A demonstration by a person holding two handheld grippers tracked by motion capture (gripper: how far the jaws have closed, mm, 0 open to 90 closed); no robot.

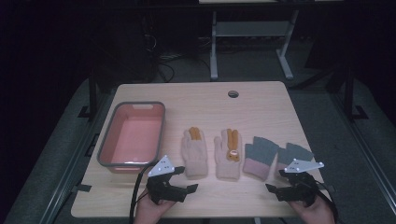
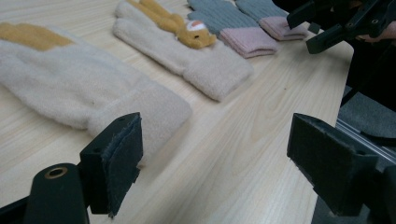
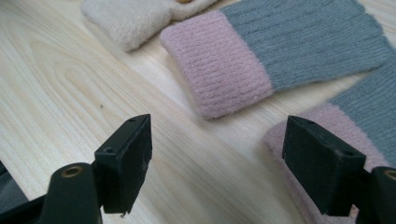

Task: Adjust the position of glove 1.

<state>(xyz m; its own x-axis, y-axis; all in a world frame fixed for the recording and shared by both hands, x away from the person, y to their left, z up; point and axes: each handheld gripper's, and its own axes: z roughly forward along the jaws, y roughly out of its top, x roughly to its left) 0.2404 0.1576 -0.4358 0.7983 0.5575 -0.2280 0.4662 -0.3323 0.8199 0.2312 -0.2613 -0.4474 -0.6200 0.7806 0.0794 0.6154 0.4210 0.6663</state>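
setup: four gloves in a row on the table (image 1: 261,100), empty pink bin (image 1: 133,135) off to the left, both my hands parked at the near edge.

left gripper (image 1: 181,179): spread wide, nothing in it. It sits just short of the cuff of the cream glove with the orange fingers (image 1: 194,153).

right gripper (image 1: 280,181): also wide open and empty, hovering at the pink cuffs of the grey pair, so near grey glove (image 1: 259,156) on one side and far grey glove (image 1: 294,154) on the other.

step, my guess: the very start. Nothing's picked up, all four gloves lie flat and apart, bin has nothing in it. Looks like I'm lining up the first grabs.

next move: I'd push each gripper forward and low so one jaw slides under a cuff, then squeeze. Fabric is soft and flat, so I need to bite the thick cuff and not skate over it.

what the left gripper view adds: the cream glove's cuff (image 2: 140,109) is right by my inner jaw, and the fox-looking patch on the second cream glove (image 2: 196,35) shows clearly; it's just an orange blob from above.

what the right gripper view adds: the rib knit and the bare strip of wood between the two pink cuffs (image 3: 217,65).

what the high view adds: the bin, which is where I figure these go.
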